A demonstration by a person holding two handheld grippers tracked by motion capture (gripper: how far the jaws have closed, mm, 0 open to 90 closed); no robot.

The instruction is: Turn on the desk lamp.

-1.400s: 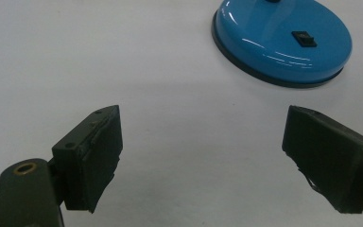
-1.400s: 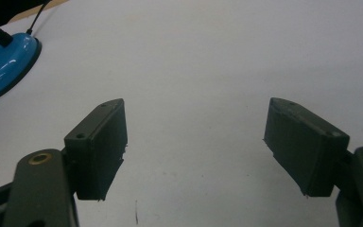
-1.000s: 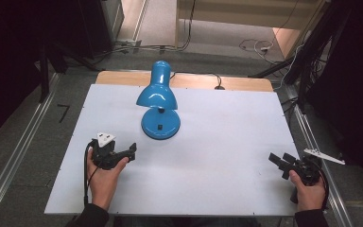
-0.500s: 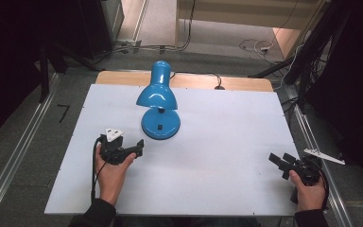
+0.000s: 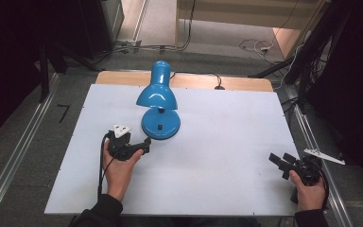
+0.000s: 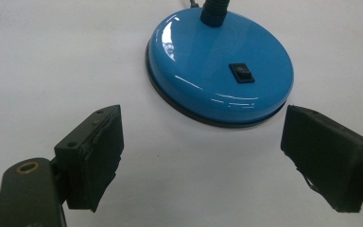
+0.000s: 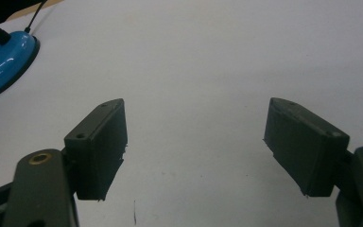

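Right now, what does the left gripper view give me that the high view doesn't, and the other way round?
The left gripper view alone shows the left tool's two black jaws standing wide apart with nothing between them, just short of the lamp's base.

The high view alone shows the glossy blue desk lamp's bell-shaped shade, the right tool near the table's right edge, both hands, and the white table's wooden back strip.

Both show the lamp's round blue base and the small black rocker switch on it.
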